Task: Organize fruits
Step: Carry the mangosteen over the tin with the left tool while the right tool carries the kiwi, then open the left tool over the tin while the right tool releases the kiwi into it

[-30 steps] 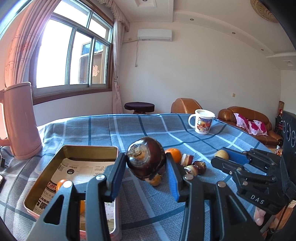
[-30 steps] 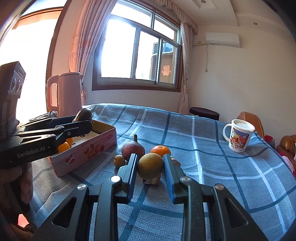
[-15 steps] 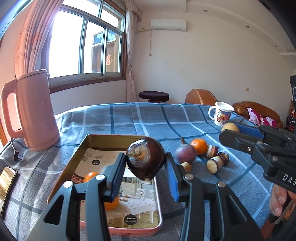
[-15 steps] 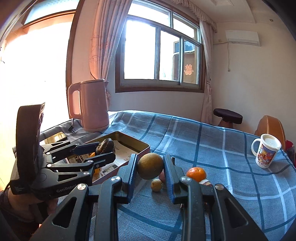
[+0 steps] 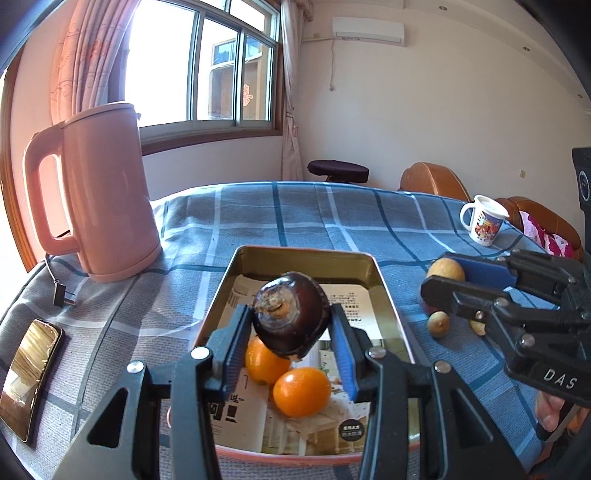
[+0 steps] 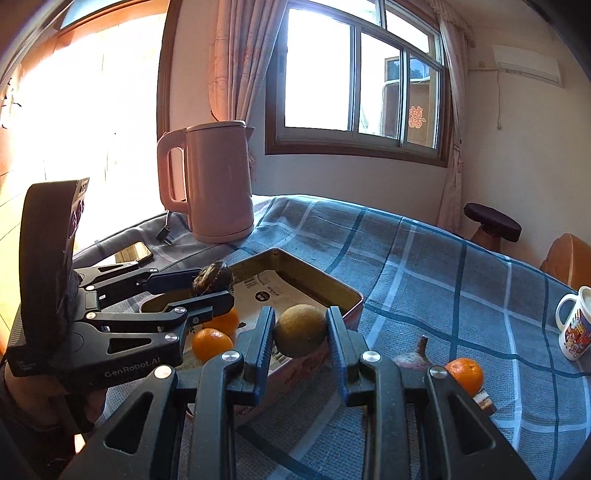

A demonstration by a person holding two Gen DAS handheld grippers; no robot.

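Left wrist view: left hand-held gripper (image 5: 291, 343) clamped on dark fruit (image 5: 291, 319) above tin (image 5: 384, 291), right hand-held gripper (image 6: 300, 341) clamped on tan fruit (image 6: 300, 335) at three o'clock, risking collision over oranges (image 5: 301, 391).

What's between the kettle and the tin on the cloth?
Nothing: bare checked tablecloth between the pink kettle and the tin. Both wrist views show it; the phone and plug lie off to the side.

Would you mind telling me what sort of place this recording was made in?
Most likely a home living room: a brown leather sofa, a wall-mounted air conditioner, and a curtained window behind a cloth-covered table.
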